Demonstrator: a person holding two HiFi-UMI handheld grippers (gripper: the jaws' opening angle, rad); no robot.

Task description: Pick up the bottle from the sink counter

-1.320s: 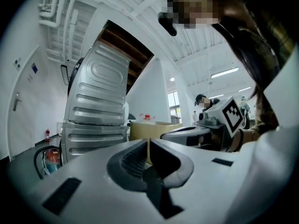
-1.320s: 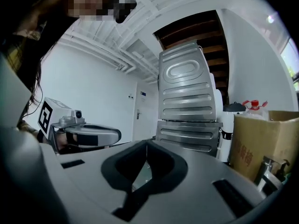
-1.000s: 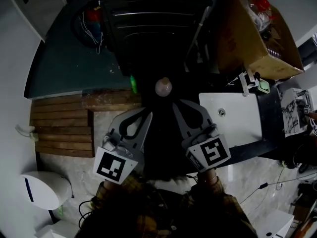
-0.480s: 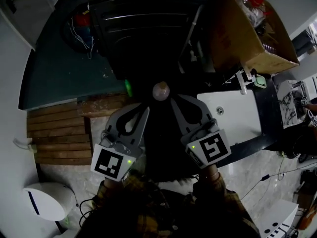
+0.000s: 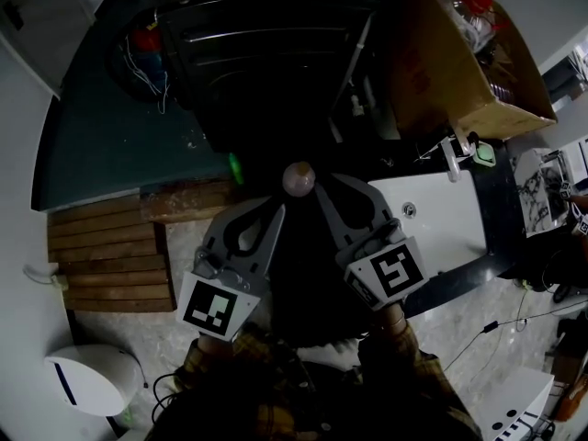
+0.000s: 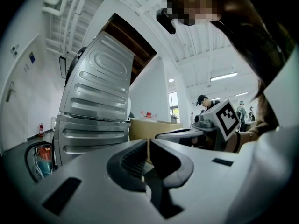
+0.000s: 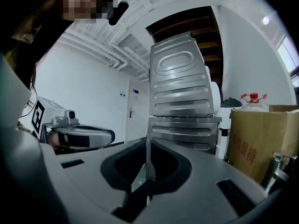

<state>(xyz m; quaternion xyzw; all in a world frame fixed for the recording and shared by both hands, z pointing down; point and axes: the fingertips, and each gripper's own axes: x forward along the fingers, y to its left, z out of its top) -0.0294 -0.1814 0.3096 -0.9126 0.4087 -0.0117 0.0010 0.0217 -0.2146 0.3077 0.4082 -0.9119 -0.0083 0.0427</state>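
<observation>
Your left hand-held gripper (image 6: 147, 143) and right hand-held gripper (image 7: 148, 141) are both closed, empty. The one bottle (image 7: 253, 99) visible stands upright in a cardboard box (image 7: 261, 139), ahead-right of the right one, which is nearer.

The right gripper (image 7: 147, 148) fills the bottom of the frame, and its two grey jaws are pressed together with nothing between them. Behind it, in the middle, stands a tall grey metal machine (image 7: 180, 92) with bumpy panels. A brown cardboard box (image 7: 261, 139) sits at the right with a red-capped jug (image 7: 253, 101) on top, and the left gripper (image 7: 100, 135) shows at the left.
</observation>
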